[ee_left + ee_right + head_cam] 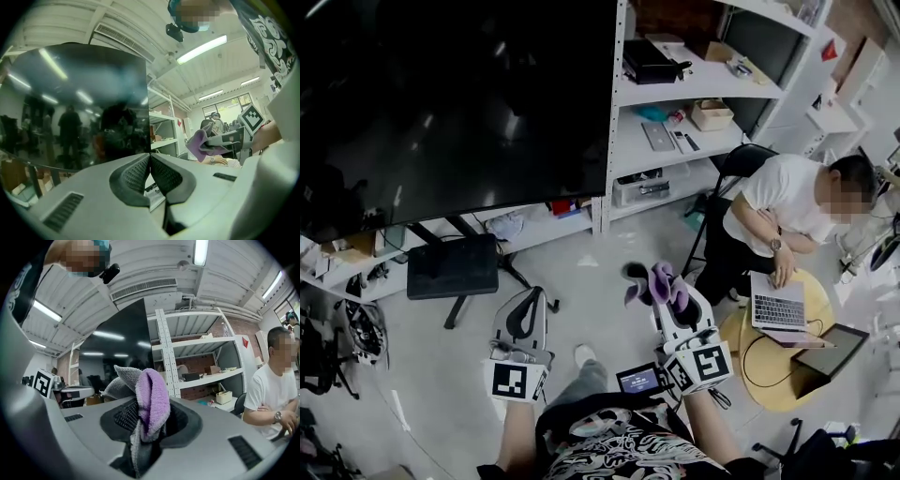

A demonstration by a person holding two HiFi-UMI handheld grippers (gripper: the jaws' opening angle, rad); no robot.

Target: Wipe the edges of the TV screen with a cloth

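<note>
Large dark TV screen point(450, 103) upper left, purple and grey cloth point(152, 397) pinched between the right gripper point(149, 420) jaws, held low and well apart from the screen, left gripper point(150, 161) beside it, jaws pressed together on nothing, white shelves point(675, 94) beside the screen, seated person point(778, 206) at a laptop point(778, 307) on the right

Pale floor point(602, 292) — black stool point(453, 267) on it

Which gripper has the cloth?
The right gripper, jaws clamped on the purple-grey cloth; the left gripper has its jaws closed together on nothing.
</note>
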